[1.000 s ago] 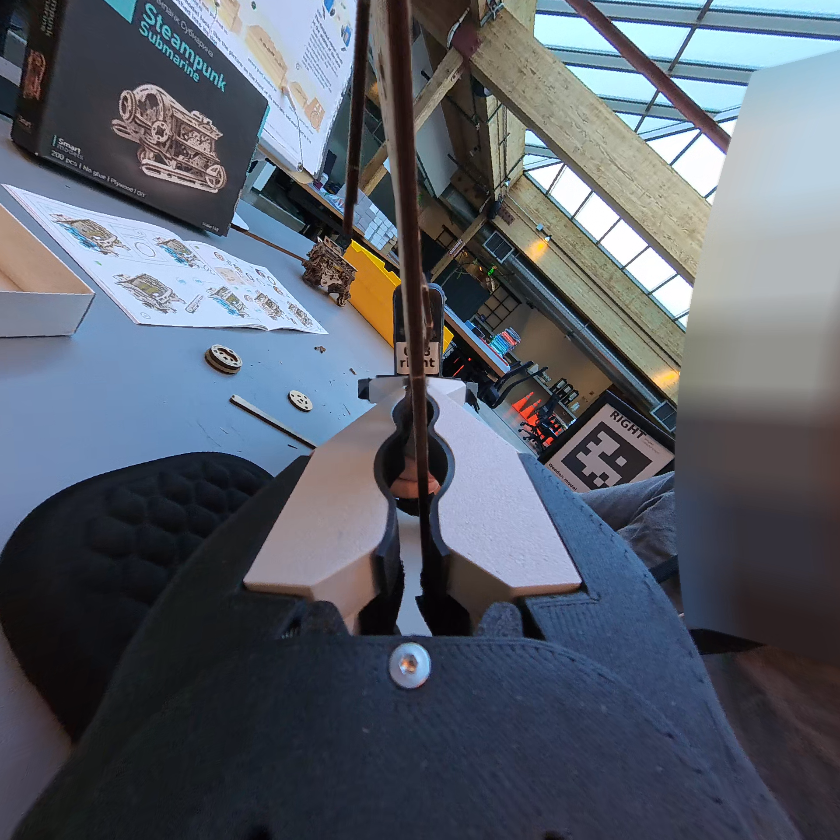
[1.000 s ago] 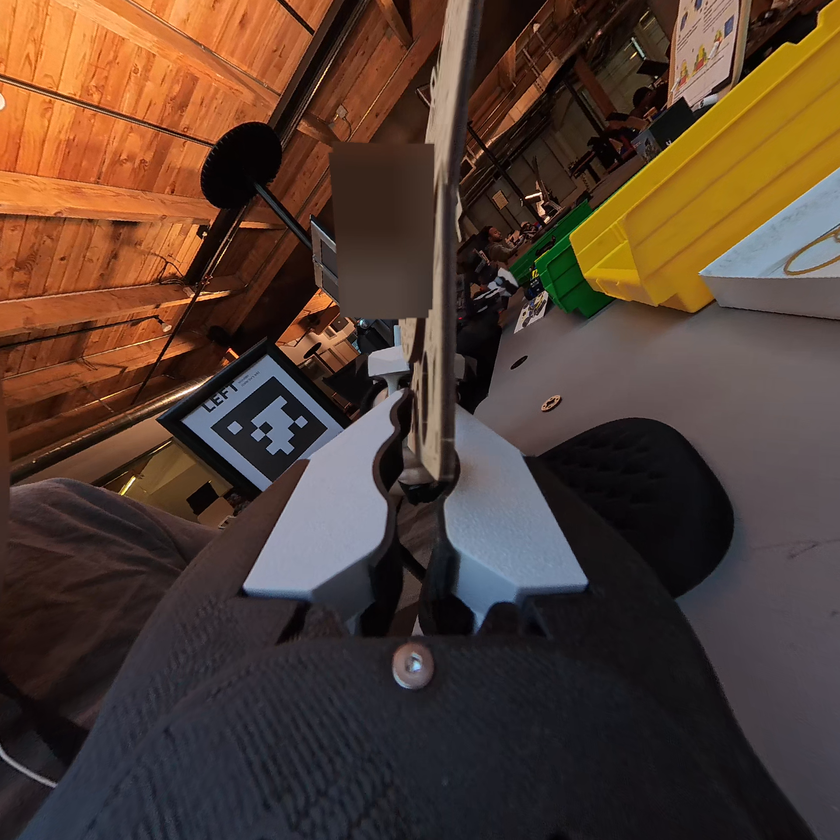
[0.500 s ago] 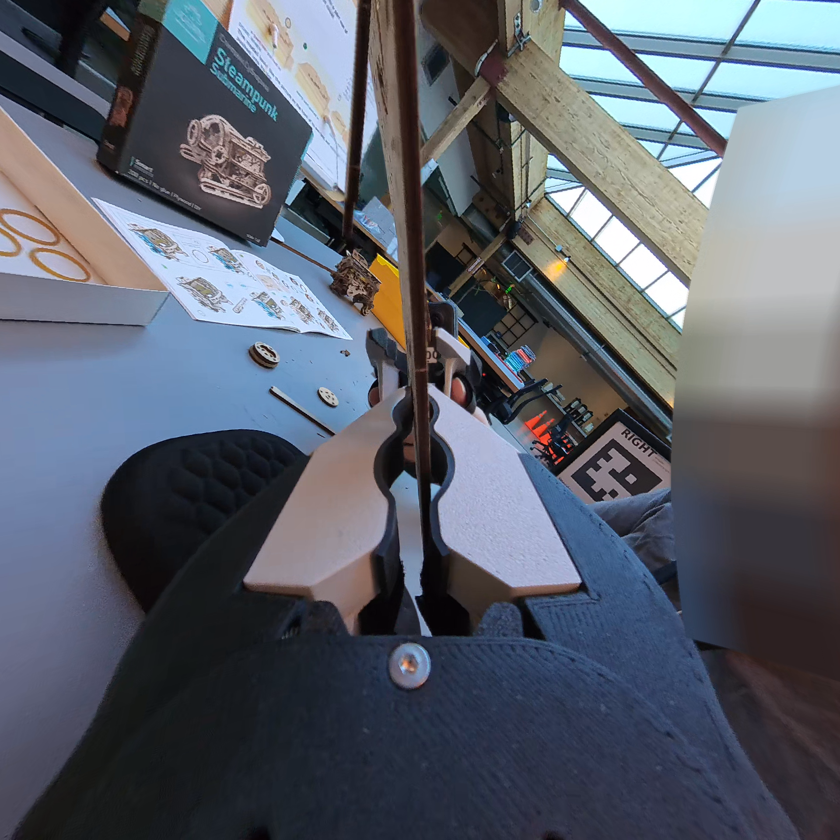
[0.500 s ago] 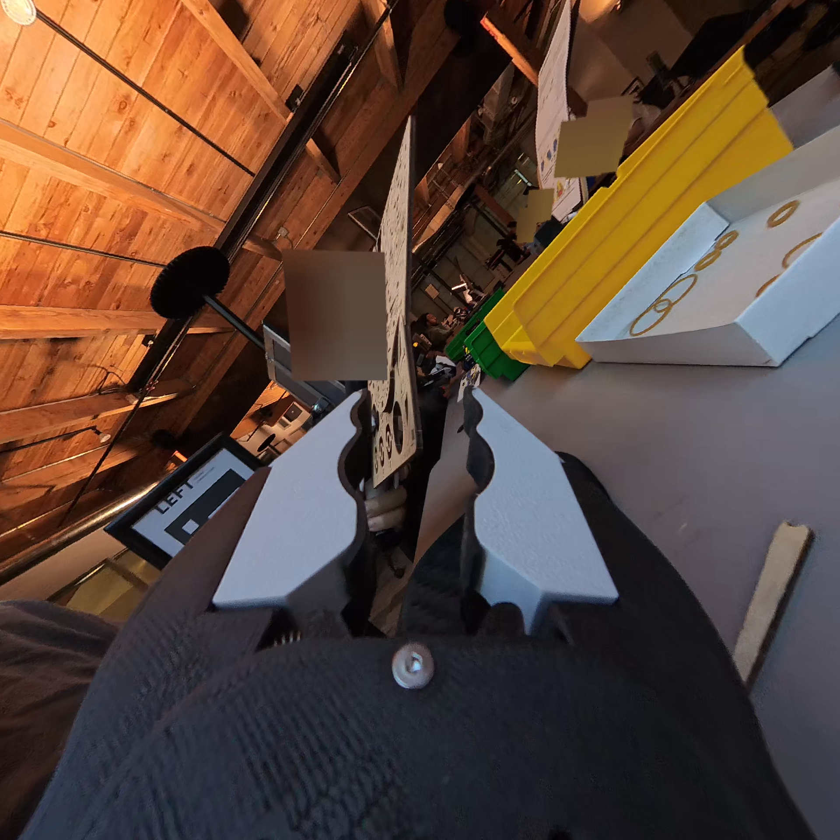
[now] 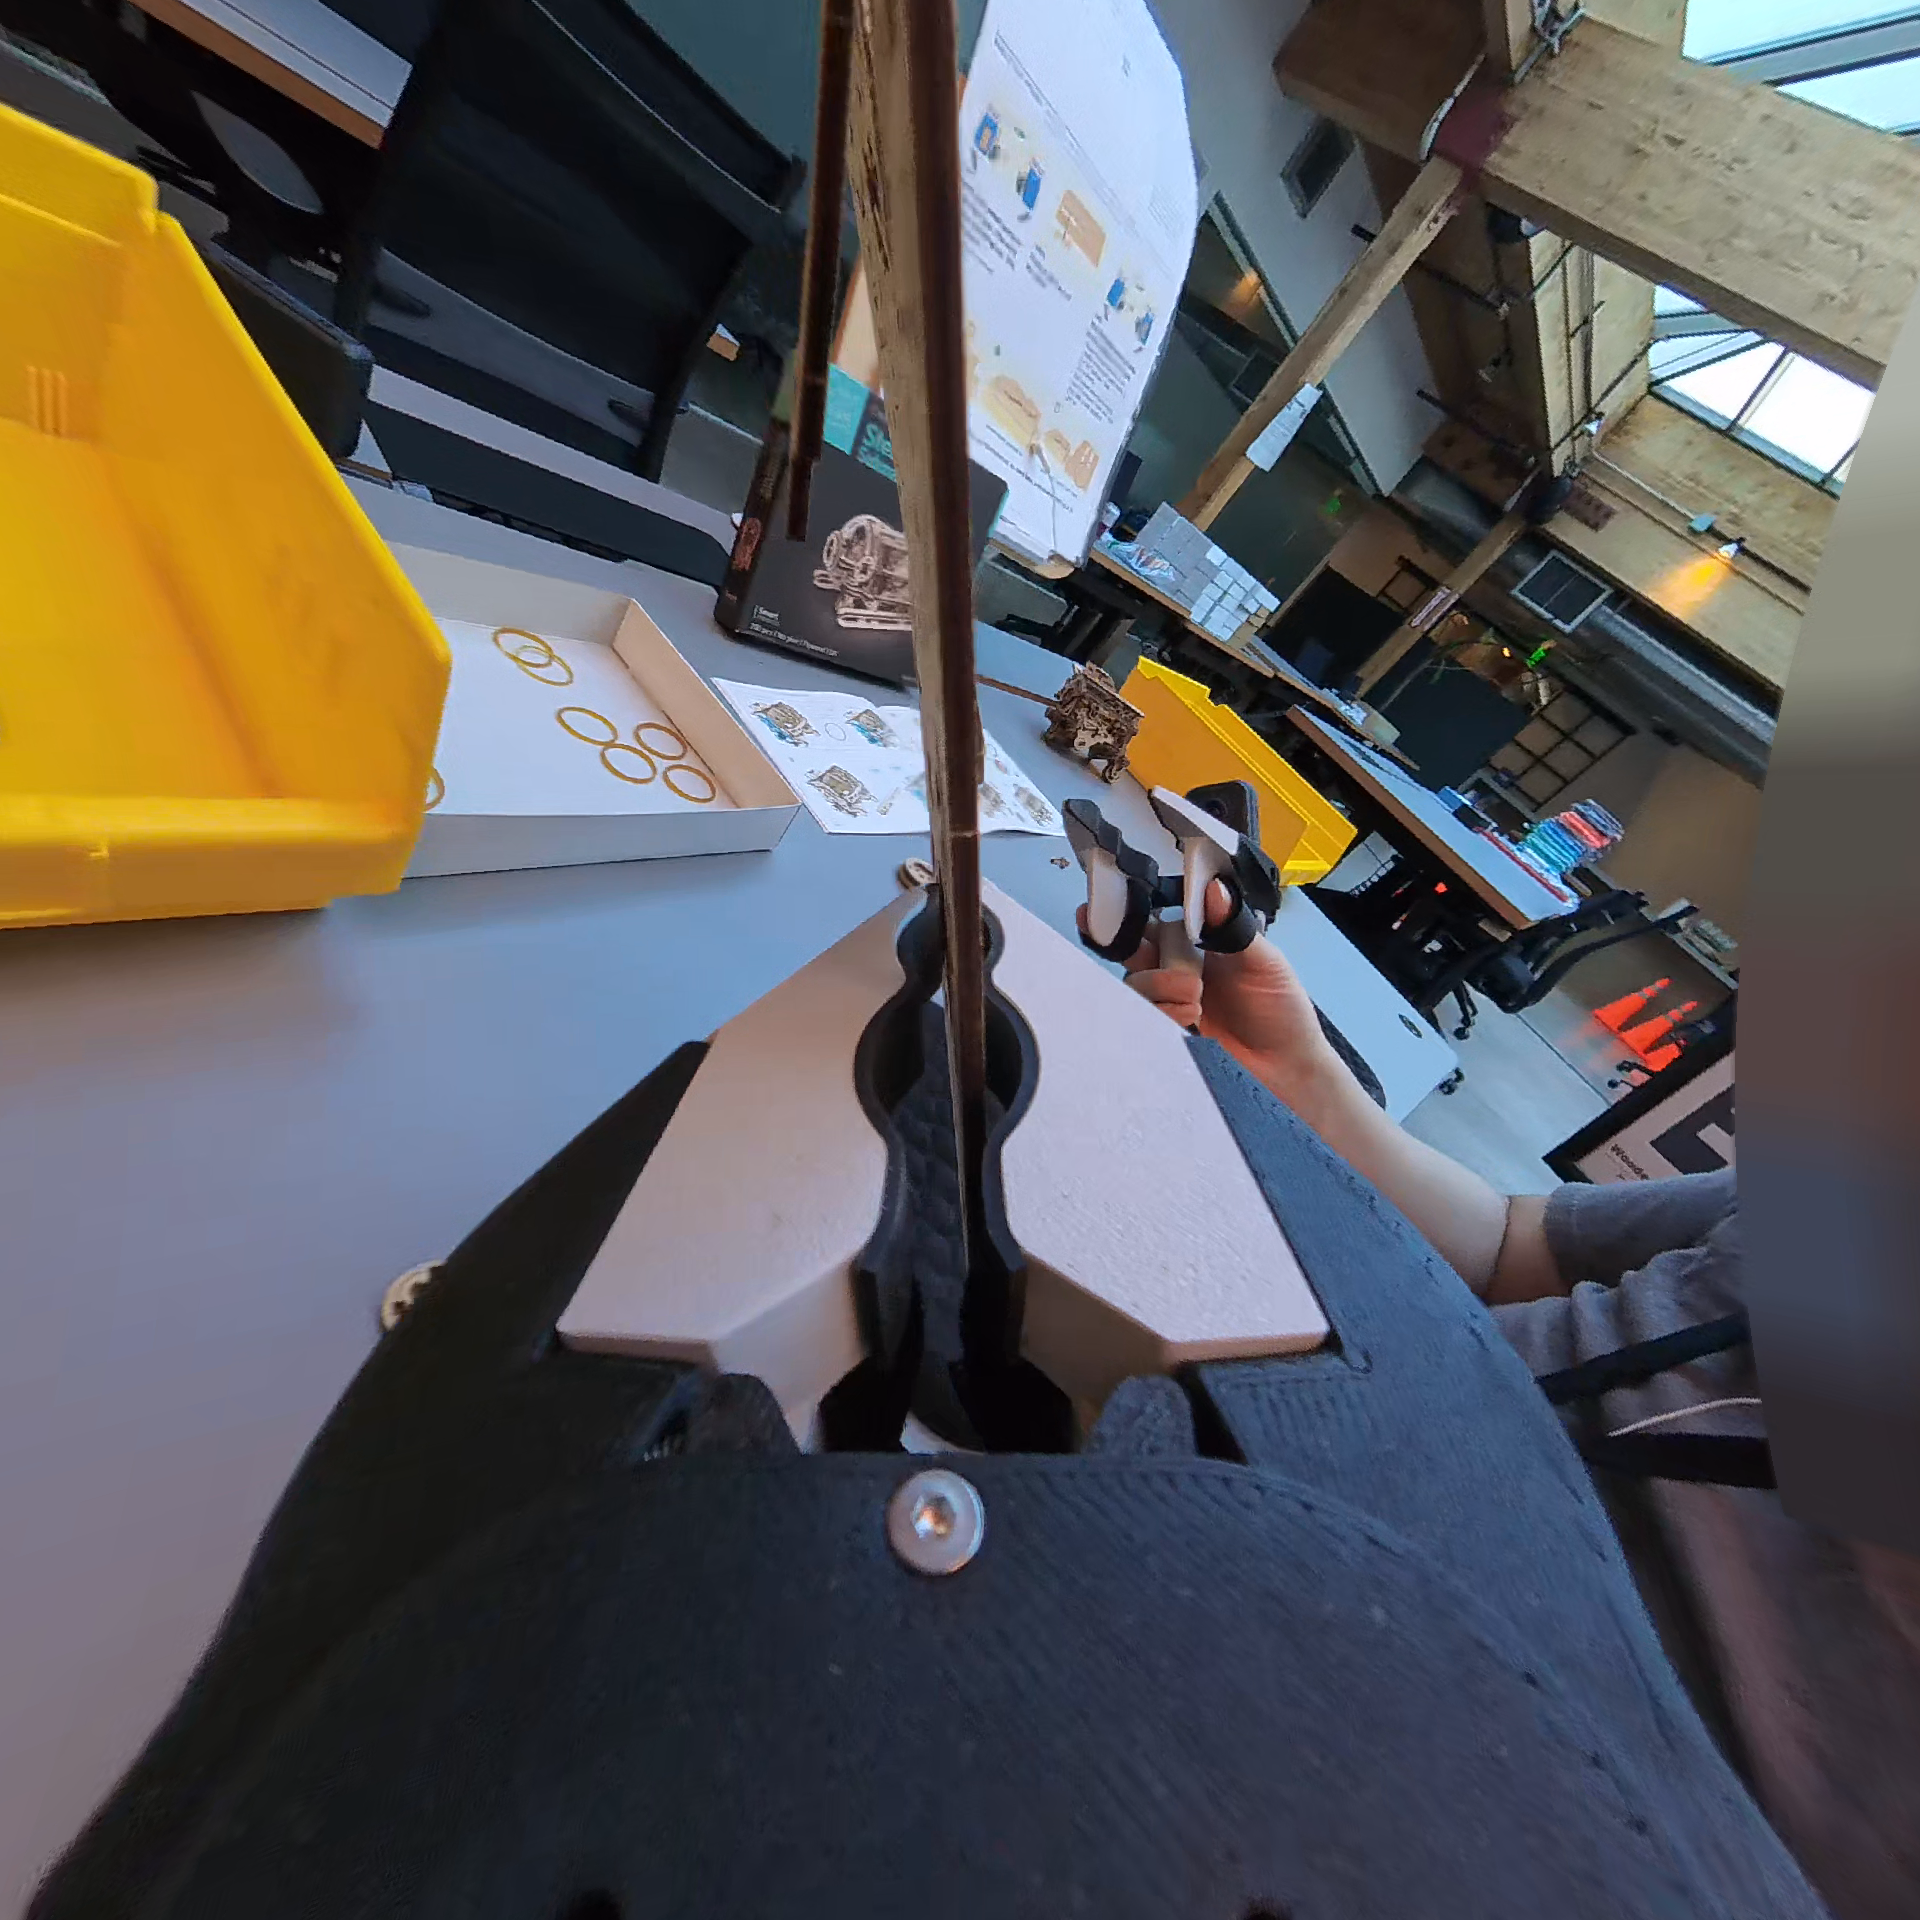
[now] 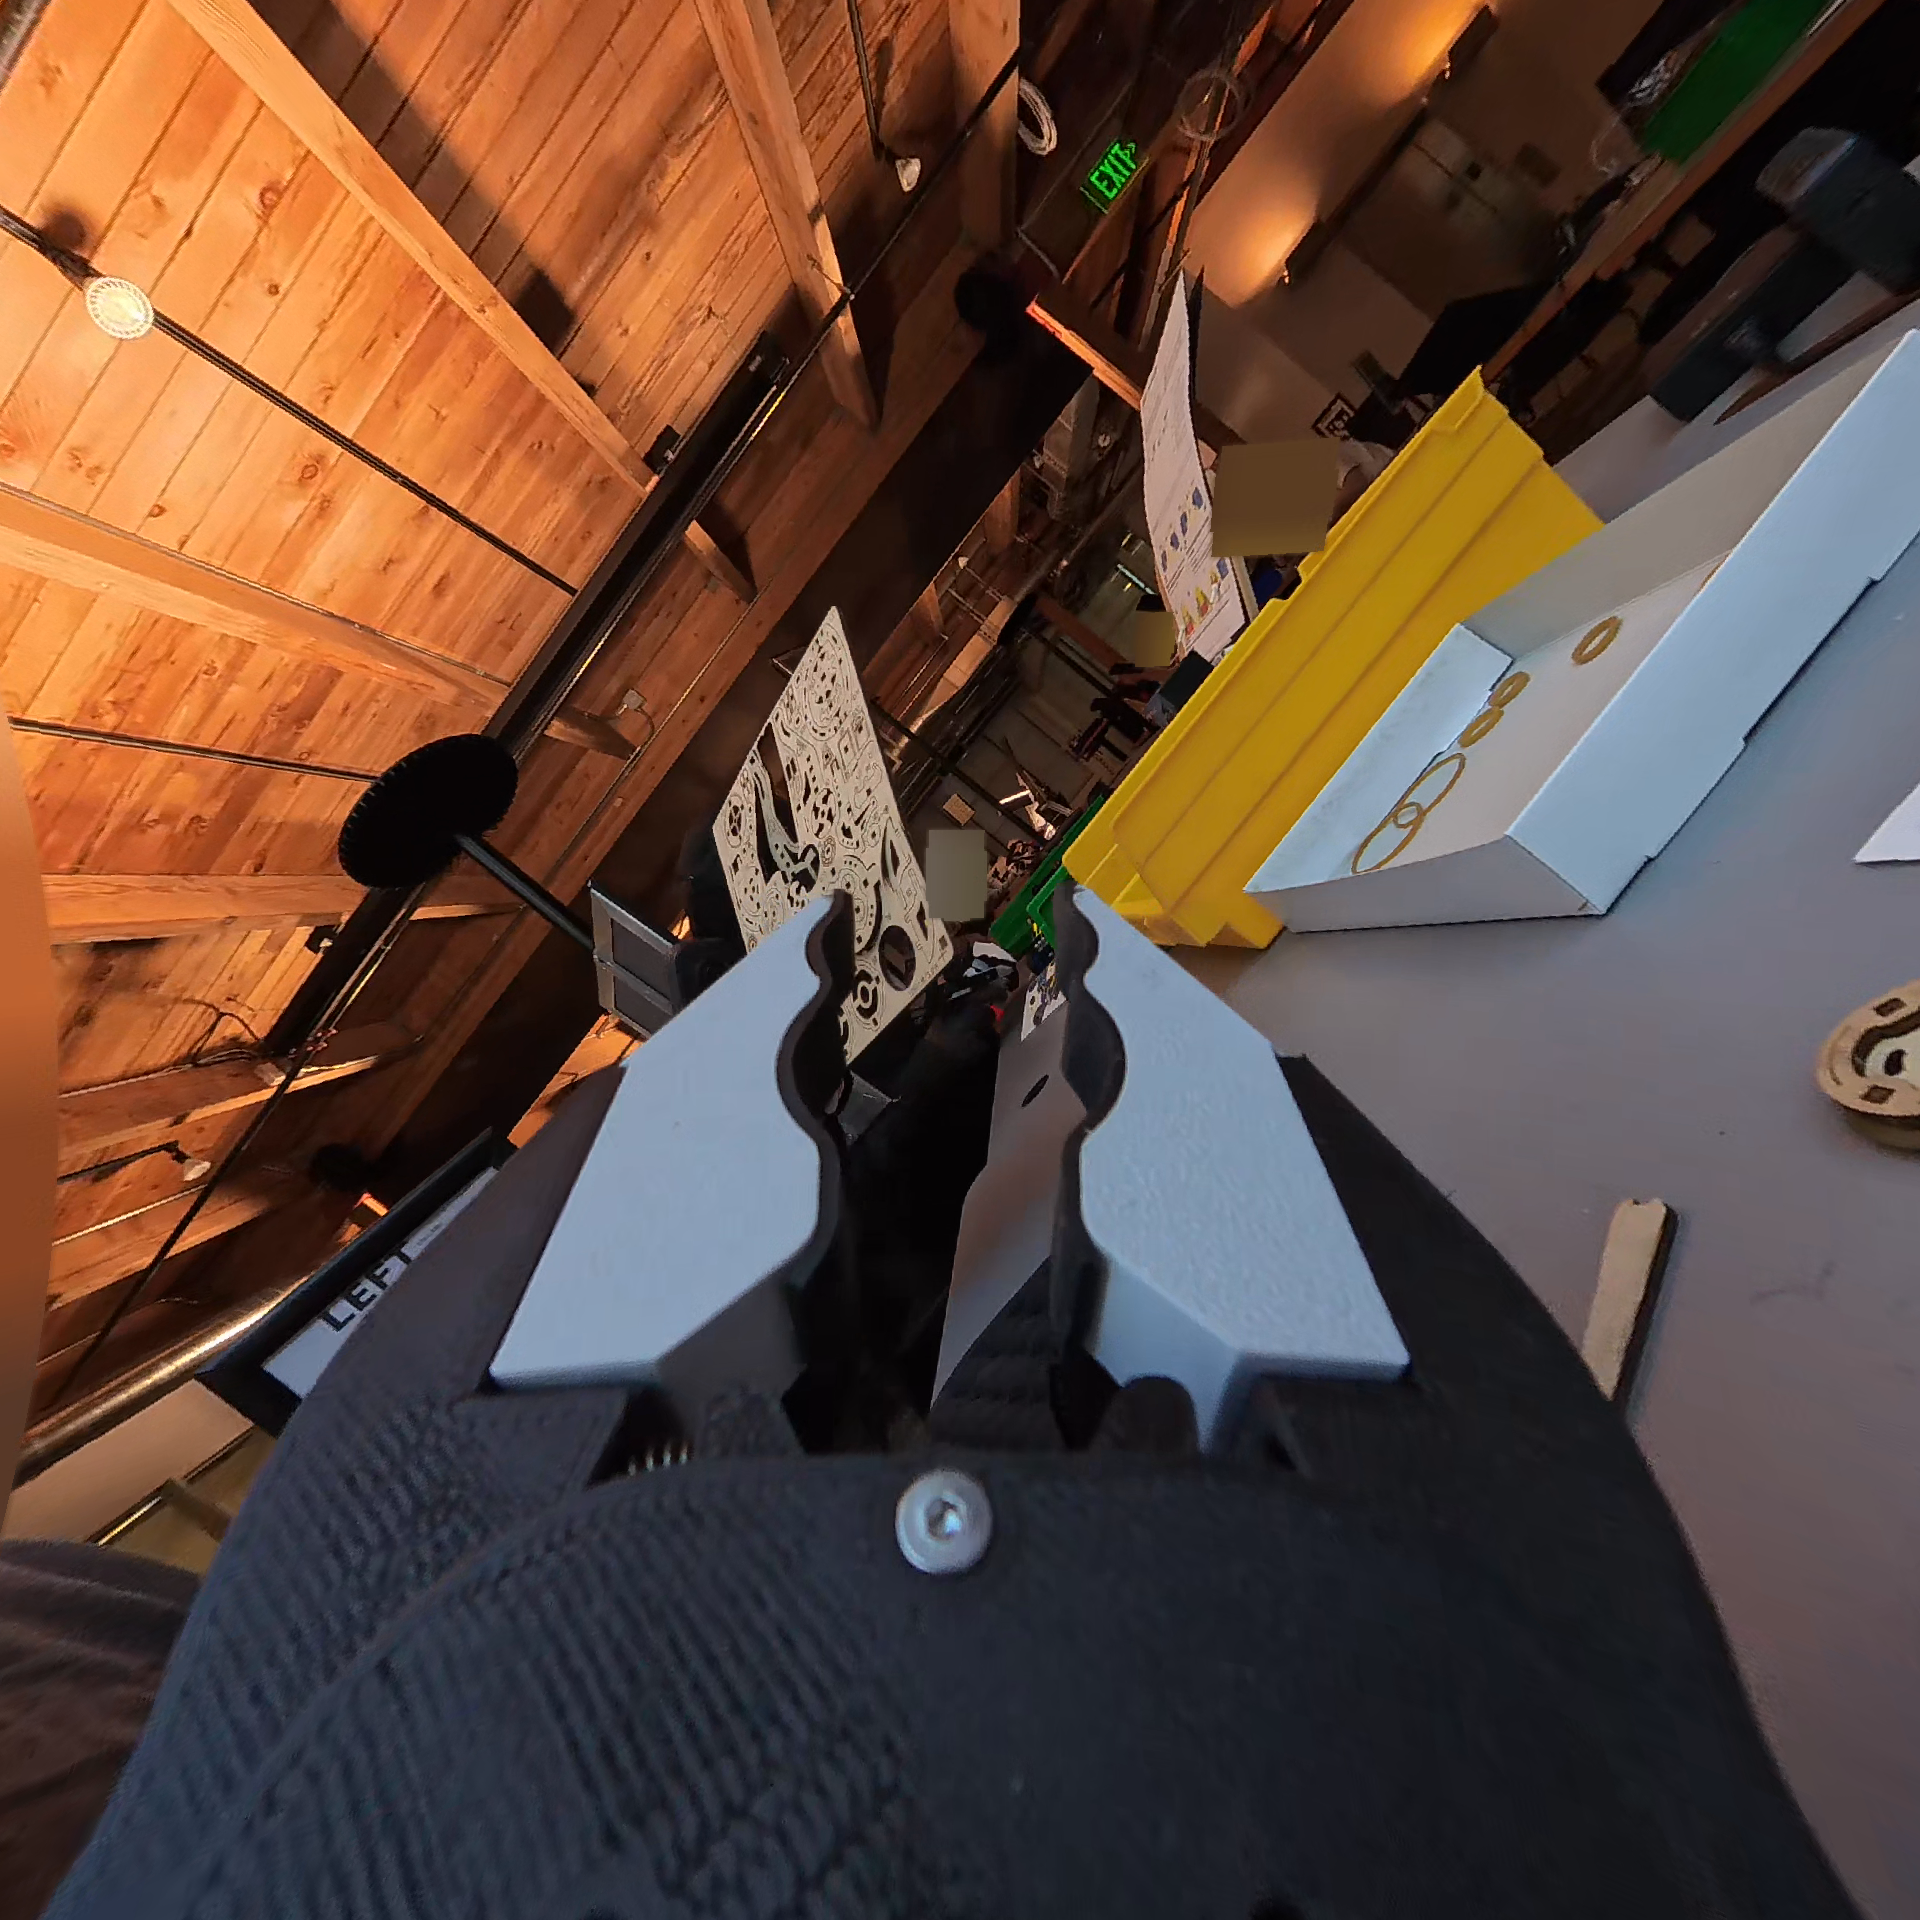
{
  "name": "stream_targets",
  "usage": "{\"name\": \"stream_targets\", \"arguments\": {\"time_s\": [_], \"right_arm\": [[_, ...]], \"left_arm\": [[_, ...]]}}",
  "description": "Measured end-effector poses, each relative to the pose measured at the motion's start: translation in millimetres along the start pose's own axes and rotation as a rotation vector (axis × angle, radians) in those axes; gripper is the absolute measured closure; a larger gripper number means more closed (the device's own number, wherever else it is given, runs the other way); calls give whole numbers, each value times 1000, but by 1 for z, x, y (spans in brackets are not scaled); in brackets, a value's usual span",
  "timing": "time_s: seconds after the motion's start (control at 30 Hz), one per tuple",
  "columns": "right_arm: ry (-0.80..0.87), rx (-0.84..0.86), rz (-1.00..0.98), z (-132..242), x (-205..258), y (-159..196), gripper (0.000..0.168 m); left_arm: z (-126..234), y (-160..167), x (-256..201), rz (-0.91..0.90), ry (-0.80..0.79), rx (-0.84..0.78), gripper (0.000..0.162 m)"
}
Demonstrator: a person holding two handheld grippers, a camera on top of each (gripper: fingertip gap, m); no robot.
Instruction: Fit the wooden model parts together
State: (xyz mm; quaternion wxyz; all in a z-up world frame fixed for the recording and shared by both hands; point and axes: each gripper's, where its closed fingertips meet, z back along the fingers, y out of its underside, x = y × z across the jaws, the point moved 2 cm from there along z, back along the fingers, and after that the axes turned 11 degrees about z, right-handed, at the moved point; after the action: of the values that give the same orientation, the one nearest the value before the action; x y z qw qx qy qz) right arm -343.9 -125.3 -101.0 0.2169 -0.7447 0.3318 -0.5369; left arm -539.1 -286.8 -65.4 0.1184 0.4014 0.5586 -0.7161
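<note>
Pinching a thin plywood sheet [image 5: 940, 582] edge-on, the left gripper [image 5: 951, 935] has its fingers pressed onto it, sheet standing up & away from the tips. Right gripper [image 6: 951, 935] has fingers spread w/ nothing between them; in its view the same sheet [image 6: 821, 810] shows face-on just beyond the left finger, full of cut-outs w/ several holes where bits are gone. Loose parts on the worktop [image 6: 1558, 1039]: a round wheel [image 6: 1881, 1060] & a flat stick [image 6: 1626, 1299], both off to the right of the right fingers, apart from each other. Beyond the left tips: booklet [image 5: 894, 769], small built block [image 5: 1091, 717], tray of rings [image 5: 592, 748]. Judging by this, task is mid-way — one sub-assembly done, most parts not yet popped out or joined; next likely picking a piece to fit.
</note>
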Motion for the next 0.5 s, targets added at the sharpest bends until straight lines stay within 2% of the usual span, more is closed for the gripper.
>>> {"name": "stream_targets", "arguments": {"time_s": [0.1,0.23,0.4,0.5], "right_arm": [[-22,28,12,-3,3,4,133],[-110,87,32,-11,16,13,143],[-127,291,148,-25,19,25,137],[-162,321,157,-31,26,18,136]], "left_arm": [[-12,18,-3,43,70,36,162],[-31,36,-10,104,179,91,162],[-49,48,-17,115,226,142,162],[-54,52,-26,115,266,155,162]]}}
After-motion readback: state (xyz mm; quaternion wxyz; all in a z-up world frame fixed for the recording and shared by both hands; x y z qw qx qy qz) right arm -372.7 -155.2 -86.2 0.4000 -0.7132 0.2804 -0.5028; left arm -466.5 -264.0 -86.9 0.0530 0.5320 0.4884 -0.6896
